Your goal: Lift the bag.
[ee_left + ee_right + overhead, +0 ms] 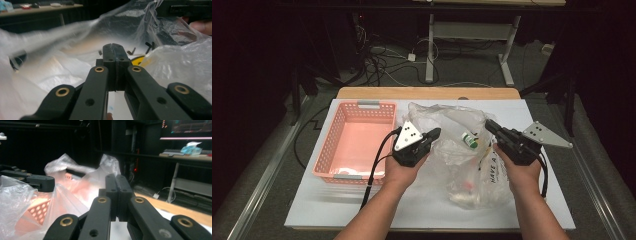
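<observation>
Both forearms come in from the bottom of the high view. Left gripper has its jaws pressed together on the left edge of the clear plastic bag; right gripper is clamped on the bag's right edge. Between them the bag lies on the white table, a small green-capped bottle inside, just beside the pink basket
</observation>
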{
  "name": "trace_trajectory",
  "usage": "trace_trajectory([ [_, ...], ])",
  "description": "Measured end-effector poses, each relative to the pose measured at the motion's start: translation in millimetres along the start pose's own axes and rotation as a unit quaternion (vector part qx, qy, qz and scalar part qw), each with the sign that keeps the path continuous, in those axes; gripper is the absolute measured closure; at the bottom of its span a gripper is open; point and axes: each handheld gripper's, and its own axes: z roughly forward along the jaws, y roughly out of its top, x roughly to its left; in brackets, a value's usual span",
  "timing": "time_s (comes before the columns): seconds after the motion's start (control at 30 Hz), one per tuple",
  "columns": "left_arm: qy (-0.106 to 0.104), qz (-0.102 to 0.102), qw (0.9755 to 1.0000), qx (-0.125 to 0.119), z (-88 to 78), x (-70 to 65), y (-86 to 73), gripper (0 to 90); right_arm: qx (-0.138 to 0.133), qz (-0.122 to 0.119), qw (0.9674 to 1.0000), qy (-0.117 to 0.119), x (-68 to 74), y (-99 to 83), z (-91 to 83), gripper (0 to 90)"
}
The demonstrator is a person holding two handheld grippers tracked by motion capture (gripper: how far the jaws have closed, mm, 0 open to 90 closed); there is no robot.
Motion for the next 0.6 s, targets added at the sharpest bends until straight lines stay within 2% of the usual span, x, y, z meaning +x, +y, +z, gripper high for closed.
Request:
trace_trajectory([
  [0.3, 0.02, 0.035, 0.9983, -0.041, 10.2, 6.0, 50.3, 88.6, -0.041, -0.005, 0.9988, -0.027, -10.5, 32.8, 6.7, 90.0],
  [0.47, 0.028, 0.059, 0.9962, -0.057, 17.2, 6.4, 83.0, 88.6, -0.067, -0.011, 0.9967, -0.044, -17.6, 58.1, 3.7, 90.0],
  [0.6, 0.03, 0.068, 0.9947, -0.072, 24.5, 6.2, 108.5, 88.5, -0.086, -0.018, 0.9945, -0.058, -24.2, 79.5, 1.3, 90.0],
])
